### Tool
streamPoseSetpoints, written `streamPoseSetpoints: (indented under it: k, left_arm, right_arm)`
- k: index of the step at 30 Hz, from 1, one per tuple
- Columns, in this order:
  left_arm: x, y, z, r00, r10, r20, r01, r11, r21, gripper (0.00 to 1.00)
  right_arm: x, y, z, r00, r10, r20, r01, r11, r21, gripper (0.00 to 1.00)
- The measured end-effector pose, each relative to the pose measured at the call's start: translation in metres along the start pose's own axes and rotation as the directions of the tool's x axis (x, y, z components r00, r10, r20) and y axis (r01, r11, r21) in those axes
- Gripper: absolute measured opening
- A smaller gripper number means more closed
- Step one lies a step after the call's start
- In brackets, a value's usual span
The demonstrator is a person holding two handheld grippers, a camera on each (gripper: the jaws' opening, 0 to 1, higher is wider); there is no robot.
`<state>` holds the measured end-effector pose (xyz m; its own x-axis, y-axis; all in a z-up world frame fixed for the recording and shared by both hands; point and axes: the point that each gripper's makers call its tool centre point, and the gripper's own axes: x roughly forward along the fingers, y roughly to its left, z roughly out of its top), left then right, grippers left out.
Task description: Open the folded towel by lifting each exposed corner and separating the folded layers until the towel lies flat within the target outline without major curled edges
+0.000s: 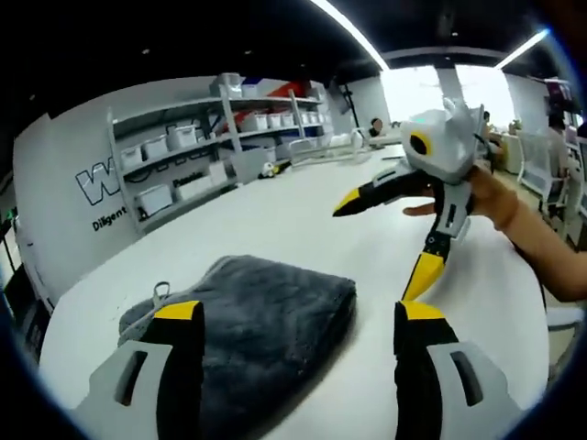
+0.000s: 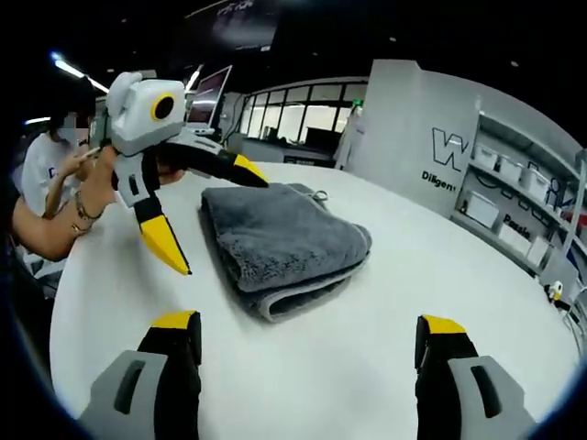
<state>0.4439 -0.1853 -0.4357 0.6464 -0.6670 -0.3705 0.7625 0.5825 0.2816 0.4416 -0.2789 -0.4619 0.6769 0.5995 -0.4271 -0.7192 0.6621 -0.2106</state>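
A dark grey folded towel [image 1: 261,321] lies on the white table [image 1: 293,215], with a small hanging loop [image 1: 160,291] at its far corner. My left gripper [image 1: 298,312] is open, its yellow-tipped jaws standing wide over the towel's near side. My right gripper [image 1: 378,247], held by a hand, hovers open to the right of the towel and above the table. In the right gripper view the towel [image 2: 280,238] shows stacked layers along its near edge. My right gripper [image 2: 307,323] is open, short of the towel. The left gripper [image 2: 218,223] is open at the towel's left edge.
Shelves with white bins [image 1: 174,147] line the wall past the table's far edge. A person [image 2: 46,165] sits at the table's left side in the right gripper view. Bare table [image 2: 440,266] spreads to the right of the towel.
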Motion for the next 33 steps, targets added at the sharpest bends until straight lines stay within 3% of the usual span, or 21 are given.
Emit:
streamPoseSetpoints:
  k: [6,9,20,25,31,33]
  left_arm:
    - [0.003,0.003,0.003,0.998,0.061,0.018,-0.062,0.997,0.056,0.7]
    - [0.005,0.002,0.006,0.998,0.053,0.041,-0.055,0.997,0.054,0.61]
    - [0.015,-0.013,0.011,0.997,0.02,0.071,-0.029,0.991,0.133,0.53]
    - [0.02,-0.021,0.009,0.999,-0.002,0.049,-0.008,0.981,0.191,0.34]
    - [0.025,-0.02,-0.003,1.0,-0.01,-0.002,0.01,0.98,0.197,0.23]
    - [0.026,-0.024,-0.005,1.0,-0.025,-0.009,0.026,0.978,0.208,0.11]
  right_arm:
    - [-0.002,0.002,0.002,1.0,0.005,0.012,-0.005,1.0,-0.002,0.98]
    - [-0.002,0.003,0.002,1.0,0.01,0.009,-0.009,1.0,-0.012,0.98]
    - [-0.001,0.005,0.0,1.0,0.018,0.0,-0.018,1.0,-0.023,0.99]
    - [-0.002,0.006,0.001,1.0,0.02,0.011,-0.02,1.0,-0.018,0.99]
    - [-0.002,0.007,0.0,1.0,0.019,0.005,-0.019,1.0,-0.022,0.99]
    - [-0.002,0.007,0.0,1.0,0.019,0.005,-0.019,1.0,-0.022,0.99]
